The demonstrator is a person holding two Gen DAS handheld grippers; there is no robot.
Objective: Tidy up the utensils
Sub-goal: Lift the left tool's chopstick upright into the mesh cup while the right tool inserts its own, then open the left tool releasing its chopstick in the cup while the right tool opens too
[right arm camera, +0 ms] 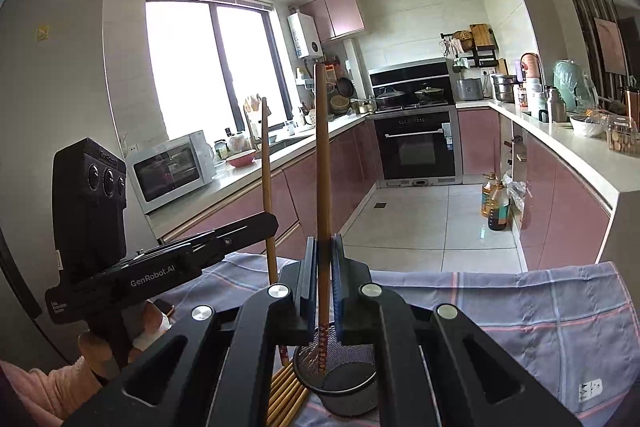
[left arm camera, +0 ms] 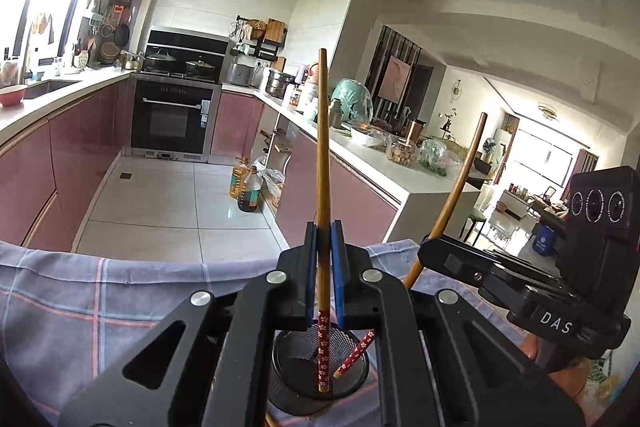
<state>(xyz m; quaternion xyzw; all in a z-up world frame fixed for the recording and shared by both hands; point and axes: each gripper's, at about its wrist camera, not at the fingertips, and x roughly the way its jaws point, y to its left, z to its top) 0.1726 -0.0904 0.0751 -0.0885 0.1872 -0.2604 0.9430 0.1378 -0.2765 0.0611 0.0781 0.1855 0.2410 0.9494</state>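
- The left gripper (left arm camera: 324,227) is pressed together on a chopstick (left arm camera: 323,163), pinched low on its shaft; the plain wooden end stands up and away from the jaws, the red flower-patterned end hangs down below them.
- The right gripper (right arm camera: 324,241) likewise pinches its own chopstick (right arm camera: 322,163), held nearly upright; in the left wrist view that second stick leans somewhat toward the first.
- The black mesh holder (left arm camera: 320,399) stands on the checked cloth (left arm camera: 100,307) directly under both pairs of jaws; its open mouth faces up, so each stick's long axis already runs roughly in line with it.
- In the left view both patterned tips sit inside the ring of the rim; whether they are below it or only above it I cannot tell.
- Both hands look about equally near the holder; neither has the clear advantage.
- More chopsticks (right arm camera: 286,393) lie flat on the cloth just beside the holder, on its left in the right wrist view; these are not yet sorted.
- My judgement: the coming move is a straight descent, then release.
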